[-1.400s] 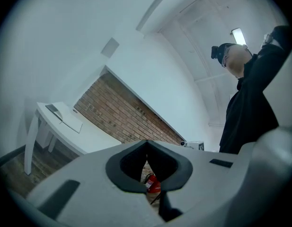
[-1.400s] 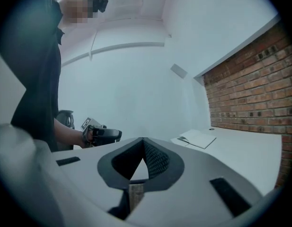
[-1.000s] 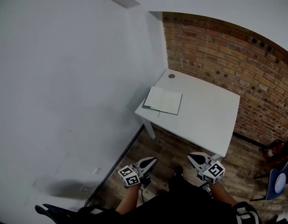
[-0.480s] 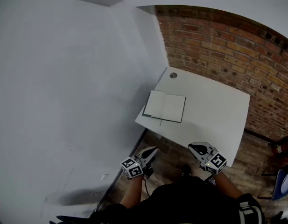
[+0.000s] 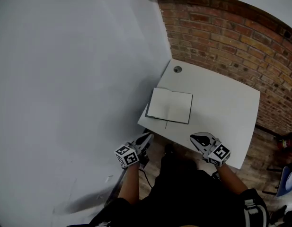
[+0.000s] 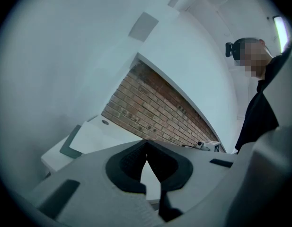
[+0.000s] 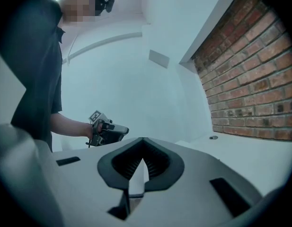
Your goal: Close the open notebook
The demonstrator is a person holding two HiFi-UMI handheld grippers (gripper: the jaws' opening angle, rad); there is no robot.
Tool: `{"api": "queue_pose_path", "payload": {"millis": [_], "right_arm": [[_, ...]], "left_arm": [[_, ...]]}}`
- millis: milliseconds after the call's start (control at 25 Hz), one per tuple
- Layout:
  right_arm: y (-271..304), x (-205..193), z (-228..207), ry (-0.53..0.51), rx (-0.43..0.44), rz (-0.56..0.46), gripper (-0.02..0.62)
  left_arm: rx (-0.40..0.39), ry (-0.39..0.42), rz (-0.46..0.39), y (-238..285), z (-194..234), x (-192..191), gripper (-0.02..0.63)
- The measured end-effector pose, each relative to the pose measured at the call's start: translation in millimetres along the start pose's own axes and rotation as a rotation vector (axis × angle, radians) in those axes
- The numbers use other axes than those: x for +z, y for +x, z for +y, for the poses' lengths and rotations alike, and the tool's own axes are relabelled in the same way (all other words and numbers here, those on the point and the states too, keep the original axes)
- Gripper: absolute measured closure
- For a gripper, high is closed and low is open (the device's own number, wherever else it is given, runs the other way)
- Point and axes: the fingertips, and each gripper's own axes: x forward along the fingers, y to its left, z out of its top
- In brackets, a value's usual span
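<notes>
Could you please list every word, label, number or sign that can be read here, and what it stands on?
No readable text anywhere.
Open notebook: pages look blank; any writing is too small to tell.
Left gripper and right gripper: black-and-white square markers only, no letters or numbers.

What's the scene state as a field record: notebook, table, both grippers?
item: open white-paged notebook, lying flat, dark cover edge showing at its left
support: white rectangular table; notebook sits near its left side
table feature: small round grey grommet at the far corner
left: left gripper, jaws together, empty, just off the table's near-left corner
right: right gripper, jaws together, empty, at the table's near edge
contact: neither touches the notebook
backdrop: red brick wall
</notes>
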Motion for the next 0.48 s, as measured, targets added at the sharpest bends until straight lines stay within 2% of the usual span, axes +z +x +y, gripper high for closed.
{"api": "queue_pose_path", "payload": {"millis": [240, 480], "right_arm": [[77, 6, -40, 0.062, -0.059, -0.001, 0.589], [117, 12, -78, 0.096, -0.144, 0.03, 0.589]], "left_arm": [[-0.02, -0.033, 0.045, 17, 97, 35, 0.589], [-0.052, -0.053, 0.064, 45, 167, 62, 0.589]]}}
